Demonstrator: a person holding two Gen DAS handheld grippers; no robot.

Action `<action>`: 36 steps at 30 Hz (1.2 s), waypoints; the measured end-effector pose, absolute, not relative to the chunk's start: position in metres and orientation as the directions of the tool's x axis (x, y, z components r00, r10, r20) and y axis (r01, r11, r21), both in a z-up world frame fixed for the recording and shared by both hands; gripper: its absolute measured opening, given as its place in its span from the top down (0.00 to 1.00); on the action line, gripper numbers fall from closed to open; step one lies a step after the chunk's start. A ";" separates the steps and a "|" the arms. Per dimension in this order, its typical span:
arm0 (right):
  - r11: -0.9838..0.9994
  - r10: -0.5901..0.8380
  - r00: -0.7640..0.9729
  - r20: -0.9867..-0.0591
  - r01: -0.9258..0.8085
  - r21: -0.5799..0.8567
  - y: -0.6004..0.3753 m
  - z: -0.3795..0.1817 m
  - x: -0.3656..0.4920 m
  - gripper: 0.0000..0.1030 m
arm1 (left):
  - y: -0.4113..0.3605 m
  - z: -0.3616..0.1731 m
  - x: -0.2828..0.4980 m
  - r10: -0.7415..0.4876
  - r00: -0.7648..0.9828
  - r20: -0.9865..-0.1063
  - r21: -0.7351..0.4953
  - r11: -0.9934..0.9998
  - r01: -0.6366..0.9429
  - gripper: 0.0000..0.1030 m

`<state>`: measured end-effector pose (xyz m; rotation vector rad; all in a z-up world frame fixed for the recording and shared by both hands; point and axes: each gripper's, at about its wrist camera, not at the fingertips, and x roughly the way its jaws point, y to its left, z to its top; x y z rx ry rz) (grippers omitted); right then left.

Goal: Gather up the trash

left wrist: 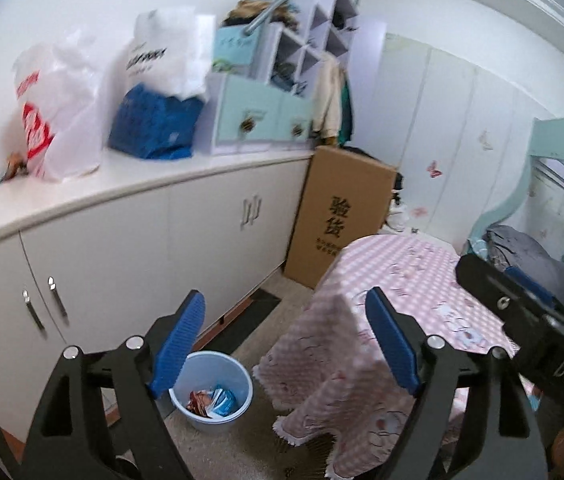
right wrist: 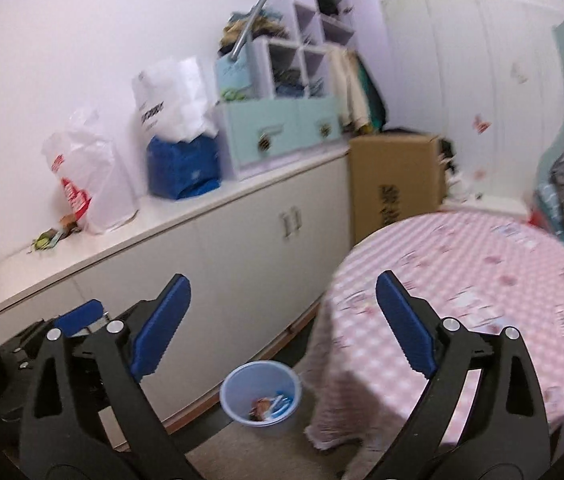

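Cardboard box (left wrist: 338,216) reads "验货"; right claw (left wrist: 530,312) body prob. "DAS".

Bin (left wrist: 212,390) on floor between cabinet (left wrist: 122,240) and cloth-covered table (left wrist: 402,300), wrappers (left wrist: 214,398) inside. Plastic bags (left wrist: 58,108) on counter (left wrist: 82,196); cardboard box (left wrist: 338,216) behind table.
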<state>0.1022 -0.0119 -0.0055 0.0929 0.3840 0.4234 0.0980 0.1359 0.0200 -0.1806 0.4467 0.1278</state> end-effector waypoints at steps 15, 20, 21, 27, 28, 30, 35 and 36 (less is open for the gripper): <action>0.962 0.270 0.935 -0.232 -0.252 0.105 -0.112 0.034 0.023 0.06 | 0.050 0.065 0.046 0.033 0.937 -0.348 -0.041 0.998 -0.050 0.12; 0.967 0.255 0.942 -0.217 -0.242 0.081 -0.125 0.043 0.008 0.06 | 0.039 0.076 0.030 0.030 0.949 -0.315 -0.035 0.998 -0.043 0.12; 0.966 0.258 0.942 -0.217 -0.246 0.079 -0.126 0.043 0.006 0.06 | 0.039 0.077 0.029 0.024 0.951 -0.309 -0.031 0.999 -0.036 0.11; 0.962 0.272 0.939 -0.209 -0.266 0.056 -0.128 0.044 -0.008 0.06 | 0.031 0.085 0.018 -0.005 0.960 -0.281 -0.015 1.000 0.001 0.11; 0.962 0.273 0.940 -0.207 -0.267 0.056 -0.128 0.044 -0.009 0.06 | 0.032 0.086 0.017 -0.017 0.961 -0.277 -0.023 1.000 0.011 0.11; 0.963 0.271 0.940 -0.208 -0.266 0.054 -0.127 0.044 -0.010 0.06 | 0.033 0.087 0.017 -0.032 0.960 -0.279 -0.038 0.999 0.022 0.11; 0.967 0.254 0.947 -0.198 -0.251 0.038 -0.124 0.045 -0.016 0.06 | 0.033 0.086 0.017 -0.034 0.959 -0.280 -0.040 0.999 0.024 0.11; 0.968 0.250 0.948 -0.199 -0.248 0.032 -0.123 0.045 -0.017 0.06 | 0.033 0.085 0.017 -0.039 0.960 -0.278 -0.038 0.999 0.030 0.11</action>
